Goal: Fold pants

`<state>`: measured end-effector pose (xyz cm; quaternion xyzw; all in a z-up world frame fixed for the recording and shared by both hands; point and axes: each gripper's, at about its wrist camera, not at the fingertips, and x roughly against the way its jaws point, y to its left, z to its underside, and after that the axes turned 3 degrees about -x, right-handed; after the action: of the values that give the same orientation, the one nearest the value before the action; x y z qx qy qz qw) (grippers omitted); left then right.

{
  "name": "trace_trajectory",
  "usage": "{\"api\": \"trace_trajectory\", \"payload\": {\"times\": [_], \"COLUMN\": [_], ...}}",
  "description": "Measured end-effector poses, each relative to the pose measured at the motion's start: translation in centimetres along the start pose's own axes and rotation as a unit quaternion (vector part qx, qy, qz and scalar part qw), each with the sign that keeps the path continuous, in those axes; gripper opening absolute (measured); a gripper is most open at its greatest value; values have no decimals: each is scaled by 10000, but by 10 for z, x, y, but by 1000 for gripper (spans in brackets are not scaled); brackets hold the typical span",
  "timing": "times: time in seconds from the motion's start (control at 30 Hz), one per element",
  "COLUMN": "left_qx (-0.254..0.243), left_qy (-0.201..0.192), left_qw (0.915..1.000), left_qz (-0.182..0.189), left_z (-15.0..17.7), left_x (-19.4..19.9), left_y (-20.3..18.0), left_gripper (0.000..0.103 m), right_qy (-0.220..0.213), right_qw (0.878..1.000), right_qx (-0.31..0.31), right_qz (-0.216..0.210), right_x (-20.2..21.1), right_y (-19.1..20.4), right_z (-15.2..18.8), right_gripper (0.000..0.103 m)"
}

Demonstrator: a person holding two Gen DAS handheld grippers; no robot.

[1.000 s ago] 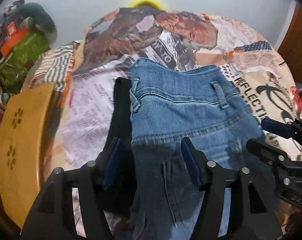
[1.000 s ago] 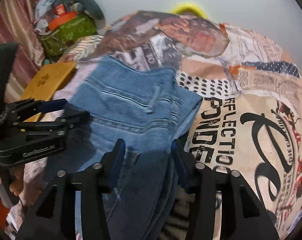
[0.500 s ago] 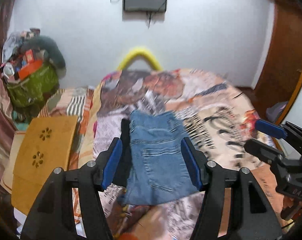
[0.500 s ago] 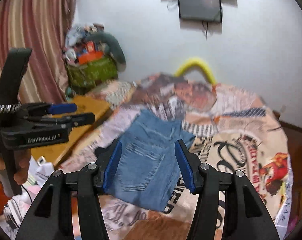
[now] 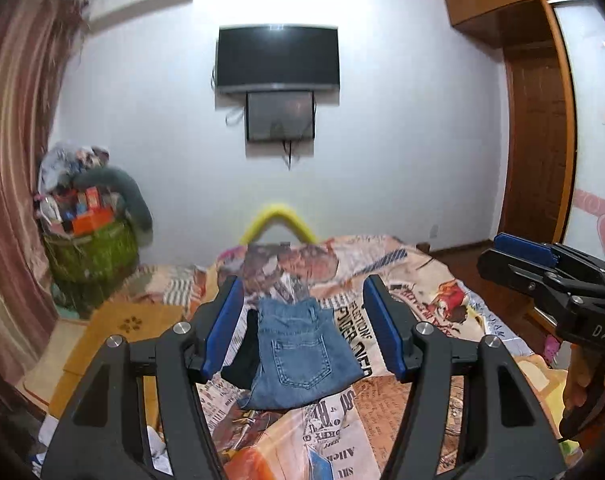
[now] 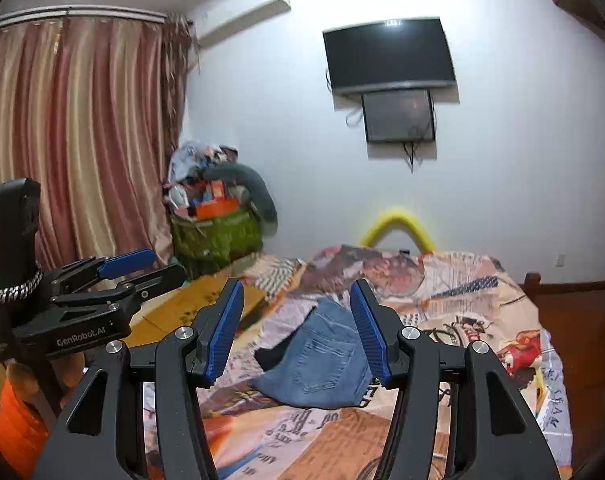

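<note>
The blue jeans (image 5: 300, 354) lie folded into a compact rectangle on the printed bedspread (image 5: 418, 304), back pocket up, with a dark garment (image 5: 242, 354) under their left edge. They also show in the right wrist view (image 6: 326, 360). My left gripper (image 5: 302, 328) is open and empty, held well back from and above the jeans. My right gripper (image 6: 298, 328) is open and empty too, also far back. Each gripper shows in the other's view: the right one (image 5: 542, 264) at the right edge, the left one (image 6: 114, 276) at the left.
A wooden board (image 5: 114, 332) lies left of the bed. A green basket (image 5: 90, 248) piled with things stands in the left corner by the curtain (image 6: 74, 140). A TV (image 5: 277, 58) hangs on the far wall. A wooden wardrobe (image 5: 538, 140) stands at right.
Both grippers have pulled far back and up from the jeans, which were right under the fingers a second ago. The folded jeans stay on the bed.
</note>
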<state>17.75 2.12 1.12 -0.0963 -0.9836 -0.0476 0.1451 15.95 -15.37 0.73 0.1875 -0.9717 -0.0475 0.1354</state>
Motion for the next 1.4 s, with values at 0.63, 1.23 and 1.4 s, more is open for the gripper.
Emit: {"api": "trace_trajectory", "payload": {"times": [0.63, 1.23, 1.4], "left_qx": [212, 275, 242], "left_qy": [-717, -594, -591], "left_qw": [9971, 9977, 9978], "left_qz": [-128, -160, -185], "left_z": [13, 22, 22], "left_x": [71, 61, 60], "left_y": [0, -1, -2], "left_gripper": [103, 103, 103], "right_qy": [-624, -527, -508], "right_qw": [9950, 9957, 9958], "right_qx": [-121, -98, -116], "right_qz": [776, 753, 754], "right_x": [57, 57, 58], "right_y": [13, 16, 15], "right_z": [5, 16, 18], "right_gripper": [103, 103, 103]}}
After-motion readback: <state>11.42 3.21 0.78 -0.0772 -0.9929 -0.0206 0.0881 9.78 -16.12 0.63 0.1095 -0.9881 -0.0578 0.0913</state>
